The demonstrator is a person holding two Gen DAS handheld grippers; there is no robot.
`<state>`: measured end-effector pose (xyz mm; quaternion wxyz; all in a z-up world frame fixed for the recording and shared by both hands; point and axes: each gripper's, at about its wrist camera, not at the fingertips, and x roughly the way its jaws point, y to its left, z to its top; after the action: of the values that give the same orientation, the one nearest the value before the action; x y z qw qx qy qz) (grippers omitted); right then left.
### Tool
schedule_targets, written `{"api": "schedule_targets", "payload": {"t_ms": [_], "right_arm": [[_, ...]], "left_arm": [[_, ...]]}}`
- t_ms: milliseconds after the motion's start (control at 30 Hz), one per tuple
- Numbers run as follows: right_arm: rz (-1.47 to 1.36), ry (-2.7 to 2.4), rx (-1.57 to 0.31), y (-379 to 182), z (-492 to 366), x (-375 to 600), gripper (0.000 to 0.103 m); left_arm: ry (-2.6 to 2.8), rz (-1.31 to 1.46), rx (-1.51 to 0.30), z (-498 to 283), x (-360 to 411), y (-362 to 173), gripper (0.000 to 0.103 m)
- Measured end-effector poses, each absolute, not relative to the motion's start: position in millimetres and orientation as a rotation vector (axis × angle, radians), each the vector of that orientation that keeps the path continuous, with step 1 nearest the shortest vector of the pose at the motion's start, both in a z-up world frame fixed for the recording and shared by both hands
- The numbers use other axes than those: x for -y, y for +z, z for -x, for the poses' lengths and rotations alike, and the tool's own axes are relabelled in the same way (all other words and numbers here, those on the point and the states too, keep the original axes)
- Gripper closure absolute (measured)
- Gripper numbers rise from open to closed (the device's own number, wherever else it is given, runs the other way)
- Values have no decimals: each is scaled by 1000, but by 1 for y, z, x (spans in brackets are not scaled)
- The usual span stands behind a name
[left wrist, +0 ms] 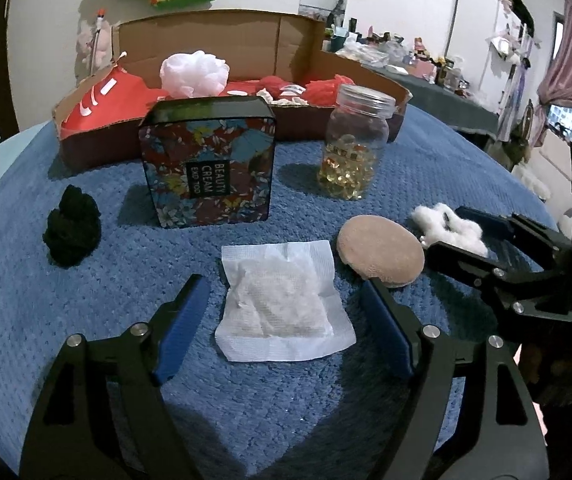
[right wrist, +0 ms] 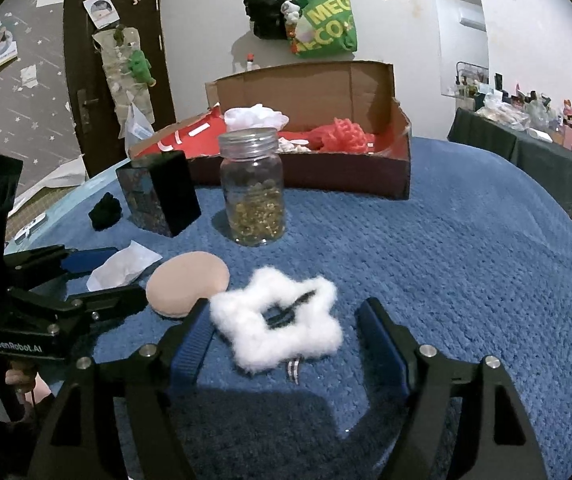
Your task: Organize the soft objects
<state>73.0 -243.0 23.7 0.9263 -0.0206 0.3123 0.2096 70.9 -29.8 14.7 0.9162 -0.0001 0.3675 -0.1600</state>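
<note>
We have the white gauze sachet lying flat on the blue textured cover of the tabletop, between the spread jaws of our left hand-held gripper, whose pads do not touch it. Our right hand-held gripper stands open the same way around the fluffy white star-shaped hair clip; one pad sits just beside the fluff, and we hold nothing. Between the two items lies the round beige powder puff, and a black knotted scrunchie rests well apart on the left.

Behind these, the open cardboard box already holds a white mesh bath pouf, a red mesh pouf and some red fabric, so we judge the sorting partly done. Four soft items remain outside it: sachet, hair clip, puff and scrunchie. The floral tin and the clear jar of golden capsules are hard goods and probably stay where they stand.

The tin's label reads "BEAUTY CREAM EXP TOO". The left tool's body in the right wrist view carries "GenRobot.AI". The green bag on the wall shows partial letters, "MEG" and "ECO".
</note>
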Motion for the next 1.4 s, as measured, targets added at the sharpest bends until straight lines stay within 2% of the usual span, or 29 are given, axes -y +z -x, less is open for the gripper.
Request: {"api": "schedule_targets", "payload": {"t_ms": [433, 500, 533, 567, 600, 633, 733, 1133, 1400], "right_arm": [[31, 453, -635, 24, -73, 246, 25], [31, 452, -634, 24, -73, 246, 29], [32, 453, -633, 23, -73, 246, 32], [32, 456, -634, 23, -73, 246, 40], [30, 461, -635, 23, -73, 246, 45], [34, 465, -634, 23, -73, 246, 45], [40, 463, -601, 25, -66, 244, 45], [49, 466, -576, 38, -57, 229, 45], [53, 394, -614, 48, -71, 243, 45]], "left_arm": [[-303, -29, -749, -72, 37, 15, 23], [-308, -34, -733, -71, 38, 15, 37], [-305, -40, -724, -71, 38, 15, 49], [-299, -46, -716, -71, 38, 15, 61], [-302, -41, -710, -71, 37, 15, 66], [-304, -35, -708, -71, 35, 15, 72], [-309, -32, -701, -71, 33, 17, 79], [-333, -13, -685, -63, 20, 25, 80], [-278, -13, -706, -74, -22, 44, 80]]}}
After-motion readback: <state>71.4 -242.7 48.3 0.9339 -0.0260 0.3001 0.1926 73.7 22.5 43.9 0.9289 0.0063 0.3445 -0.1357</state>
